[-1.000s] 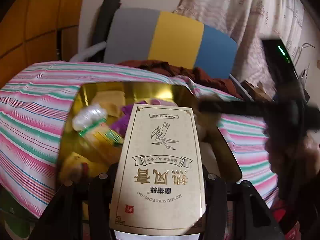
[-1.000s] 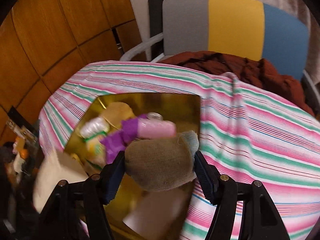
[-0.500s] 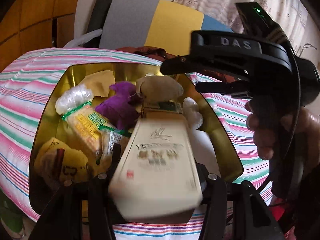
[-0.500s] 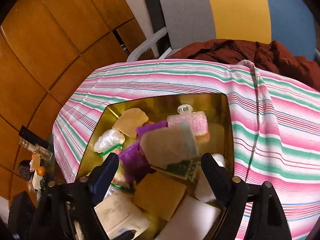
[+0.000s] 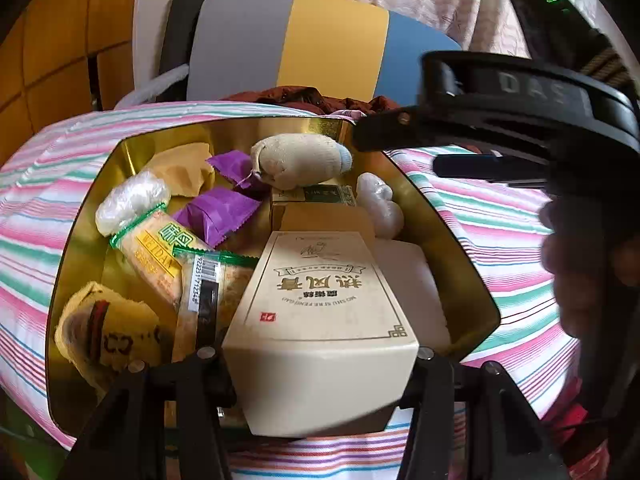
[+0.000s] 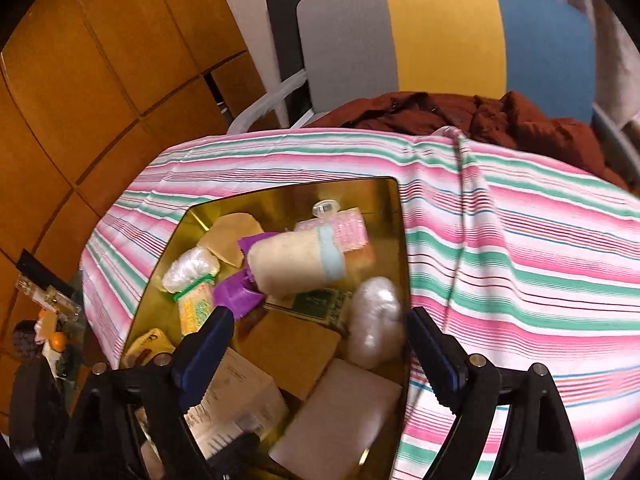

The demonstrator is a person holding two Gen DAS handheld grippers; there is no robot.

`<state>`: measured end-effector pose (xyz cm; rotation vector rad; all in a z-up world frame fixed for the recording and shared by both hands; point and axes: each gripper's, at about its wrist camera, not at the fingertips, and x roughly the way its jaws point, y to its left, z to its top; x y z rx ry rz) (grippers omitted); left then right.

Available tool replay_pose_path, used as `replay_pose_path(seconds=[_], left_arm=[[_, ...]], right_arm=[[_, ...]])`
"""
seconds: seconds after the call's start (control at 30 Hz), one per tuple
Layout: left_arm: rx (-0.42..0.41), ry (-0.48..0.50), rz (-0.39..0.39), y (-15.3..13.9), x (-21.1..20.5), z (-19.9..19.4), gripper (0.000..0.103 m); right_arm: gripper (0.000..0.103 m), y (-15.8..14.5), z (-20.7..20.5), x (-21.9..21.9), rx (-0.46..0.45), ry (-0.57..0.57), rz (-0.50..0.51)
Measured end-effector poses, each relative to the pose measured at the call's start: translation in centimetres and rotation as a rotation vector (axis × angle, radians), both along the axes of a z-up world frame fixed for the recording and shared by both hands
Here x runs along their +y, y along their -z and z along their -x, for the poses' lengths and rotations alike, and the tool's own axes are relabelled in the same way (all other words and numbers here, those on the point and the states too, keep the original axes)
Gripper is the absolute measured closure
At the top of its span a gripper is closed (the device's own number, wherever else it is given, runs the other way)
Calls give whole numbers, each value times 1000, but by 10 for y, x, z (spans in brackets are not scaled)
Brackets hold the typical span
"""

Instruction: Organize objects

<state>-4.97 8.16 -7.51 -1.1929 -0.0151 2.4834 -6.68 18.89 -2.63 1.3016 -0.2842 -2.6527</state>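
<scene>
A: Left gripper (image 5: 320,364)?
B: Clamped on the cream box (image 5: 320,300), one finger on each side. Box lies over the near end of the gold tray (image 5: 80,216); its near bottom edge is cut off by the gripper body. Can't tell if it rests on the stuff below.

A: Right gripper (image 6: 316,344)?
B: Fingers spread wide, nothing between them, above the tray's near half. From the left wrist it's a big black shape over the tray's far right corner, with a blurred hand (image 5: 576,264) behind it.

A: Rolled sock (image 6: 296,264)?
B: In the tray, far half, lying on a green-labelled box (image 6: 320,304) and the purple packets (image 5: 216,216). Blue cuff faces the tray's right wall.

A: Rest of the tray?
B: Biscuit packs (image 5: 156,256) and a yellow cloth (image 5: 108,332) along the left wall, white bubble-wrapped lump (image 6: 376,324) by the right wall, pink item (image 6: 348,228) at the far end, mostly hidden behind the sock. Brown flat box (image 6: 292,348) mid-tray, partly covered. White slab (image 6: 340,412) at the near right, cut off by the frame.

A: Under the tray?
B: Striped cloth (image 6: 520,240). Left of it, small clutter, too blurred to name.
</scene>
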Motion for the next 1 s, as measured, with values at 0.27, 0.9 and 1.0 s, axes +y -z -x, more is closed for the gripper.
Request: replay_pose_path(seconds=[0.27,0.9,1.0], left_arm=[[78,-49,15,-16,-9,-11,51],[59,-45,71,-6,7,10,51],[55,-59,71,-9,3,6,46]], right_arm=[[15,-10,-30,9,46,48,-42],[13,1,-65,22,28,105,-64],[13,4,-66,23,21,112,-71]])
